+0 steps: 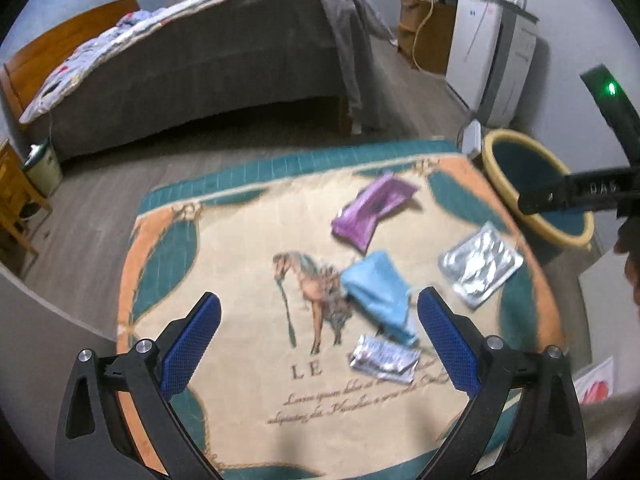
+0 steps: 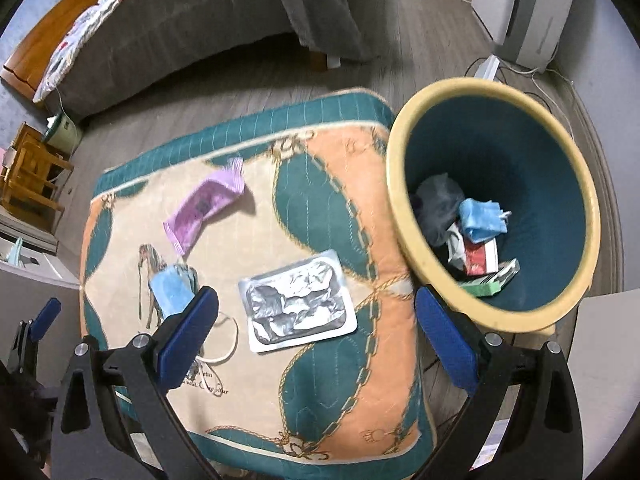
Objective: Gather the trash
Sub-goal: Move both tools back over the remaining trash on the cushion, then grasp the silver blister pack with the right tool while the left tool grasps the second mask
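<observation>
Both grippers are wide apart and hold nothing. The left gripper (image 1: 318, 336) hangs over the blue mask (image 1: 378, 294) on the mat (image 1: 224, 280), so I think it wants that next. The right gripper (image 2: 316, 338) is over the foil pack (image 2: 298, 306), beside the bin (image 2: 412, 216), which already has trash in it. A purple wrapper (image 1: 370, 210) waits too. The mat says "LE".

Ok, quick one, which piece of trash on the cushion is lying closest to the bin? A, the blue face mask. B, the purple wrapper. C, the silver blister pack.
C: in the right wrist view the silver blister pack lies nearer the yellow-rimmed bin than the purple wrapper or blue face mask, which lie further left on the cushion.
</observation>
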The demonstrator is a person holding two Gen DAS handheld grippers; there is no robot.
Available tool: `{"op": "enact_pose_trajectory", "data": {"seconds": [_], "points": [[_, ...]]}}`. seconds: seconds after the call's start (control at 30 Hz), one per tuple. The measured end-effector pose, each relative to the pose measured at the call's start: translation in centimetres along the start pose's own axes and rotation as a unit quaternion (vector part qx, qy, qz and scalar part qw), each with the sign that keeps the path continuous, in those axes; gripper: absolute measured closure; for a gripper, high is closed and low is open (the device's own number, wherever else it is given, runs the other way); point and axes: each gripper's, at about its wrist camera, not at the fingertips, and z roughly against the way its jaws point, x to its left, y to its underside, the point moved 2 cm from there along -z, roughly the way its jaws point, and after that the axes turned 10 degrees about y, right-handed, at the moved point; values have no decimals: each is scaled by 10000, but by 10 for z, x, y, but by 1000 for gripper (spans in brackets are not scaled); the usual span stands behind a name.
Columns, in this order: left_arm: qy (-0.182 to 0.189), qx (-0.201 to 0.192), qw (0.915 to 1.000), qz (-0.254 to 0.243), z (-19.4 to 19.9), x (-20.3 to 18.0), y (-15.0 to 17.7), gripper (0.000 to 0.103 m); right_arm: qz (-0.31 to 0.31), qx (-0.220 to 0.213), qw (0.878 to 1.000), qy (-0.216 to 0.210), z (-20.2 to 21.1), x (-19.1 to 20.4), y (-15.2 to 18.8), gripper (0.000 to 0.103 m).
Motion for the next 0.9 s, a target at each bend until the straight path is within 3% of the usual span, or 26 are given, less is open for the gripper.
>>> {"op": "enact_pose_trajectory", "data": {"seconds": [0.13, 0.27, 0.6, 0.77, 0.9], "points": [[96, 194, 9998, -32, -10, 2, 12, 6, 21, 160, 9998, 135, -12, 8, 7, 6], [105, 312, 9995, -38, -18, 3, 17, 6, -180, 380, 9991, -17, -23, 11, 15, 6], [91, 197, 9992, -345, -21, -9, 9, 6, -398, 941, 9946, -200, -61, 21, 27, 6], [66, 217, 9985, -493, -26, -12, 8, 6, -574, 985, 9923, -492, -70, 31, 20, 6], [96, 244, 9985, -489, -31, -11, 7, 6, -574, 808, 9939, -487, -73, 39, 8, 6]]}}
